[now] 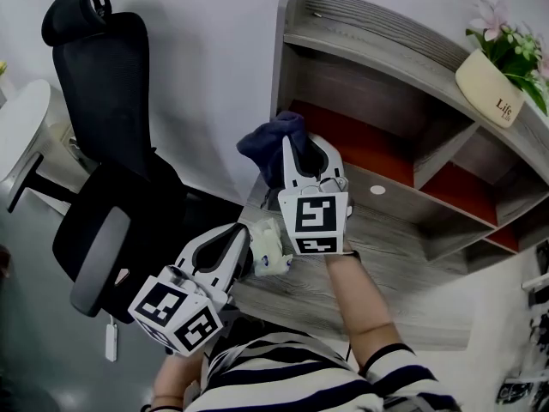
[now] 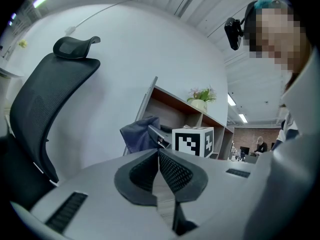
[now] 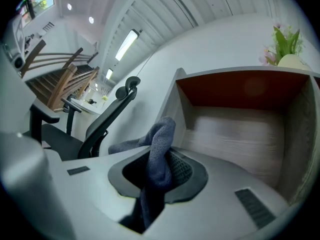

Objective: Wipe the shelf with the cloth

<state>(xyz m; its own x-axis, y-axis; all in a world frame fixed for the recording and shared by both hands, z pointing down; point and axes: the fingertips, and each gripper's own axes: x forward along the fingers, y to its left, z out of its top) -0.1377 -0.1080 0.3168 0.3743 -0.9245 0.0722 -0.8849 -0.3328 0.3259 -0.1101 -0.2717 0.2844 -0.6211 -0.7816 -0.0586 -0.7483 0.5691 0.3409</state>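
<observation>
**A:** Where is the cloth?

**B:** The dark blue cloth (image 1: pixel 271 140) is pinched between the right gripper's (image 1: pixel 302 150) fingers. It is bunched up and pokes past their tips, above the table's (image 1: pixel 390 260) left end.

**A:** And the shelf?

**B:** The shelf (image 1: pixel 369 48) opens straight ahead of those fingers, near. The left gripper (image 1: pixel 243 251), fingers closed on nothing, sits farther back.

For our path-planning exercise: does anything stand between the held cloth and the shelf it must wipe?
Nothing visible does: the cloth, clamped in the right hand-held gripper, faces the shelf and its open compartment directly.
</observation>
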